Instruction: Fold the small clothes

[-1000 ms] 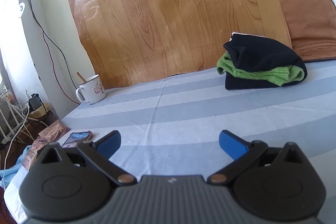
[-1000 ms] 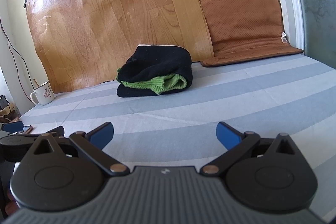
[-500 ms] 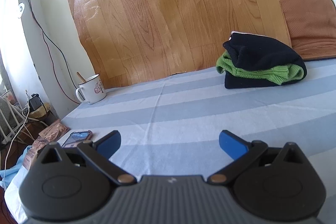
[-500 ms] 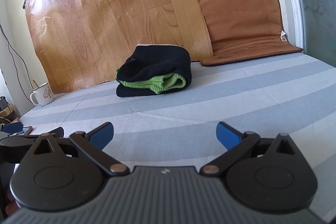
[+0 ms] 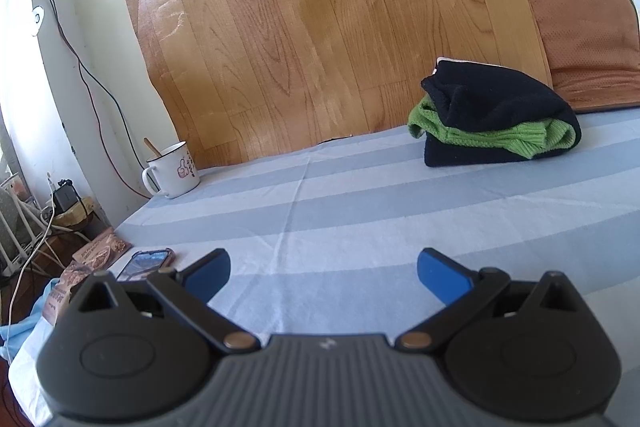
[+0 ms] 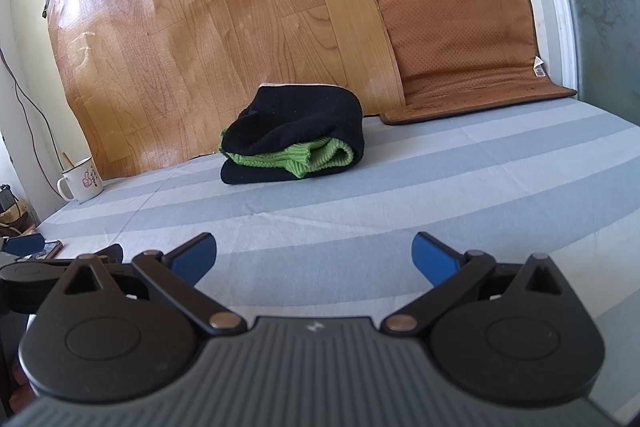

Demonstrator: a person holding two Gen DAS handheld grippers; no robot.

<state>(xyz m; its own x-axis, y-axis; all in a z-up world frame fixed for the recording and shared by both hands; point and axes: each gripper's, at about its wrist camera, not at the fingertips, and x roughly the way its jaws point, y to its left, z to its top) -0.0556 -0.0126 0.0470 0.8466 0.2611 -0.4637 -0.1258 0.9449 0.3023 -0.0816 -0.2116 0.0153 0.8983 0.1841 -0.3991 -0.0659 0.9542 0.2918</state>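
Note:
A folded black garment with a green knit piece inside (image 5: 496, 119) lies on the blue-and-white striped sheet (image 5: 360, 219), far right in the left wrist view and at the centre back in the right wrist view (image 6: 292, 143). My left gripper (image 5: 323, 275) is open and empty, low over the sheet, well short of the garment. My right gripper (image 6: 314, 257) is open and empty, also near the front. The left gripper's blue fingertip (image 6: 24, 243) shows at the left edge of the right wrist view.
A white mug (image 5: 172, 171) with a stick in it stands at the back left. A phone (image 5: 146, 263) and snack packets (image 5: 100, 255) lie at the left edge. A wood-pattern sheet (image 5: 320, 27) and a brown cushion (image 6: 464, 47) lean on the wall.
Both views have shifted very slightly; the garment sits a touch lower left in frame. Both grippers stay open and empty.

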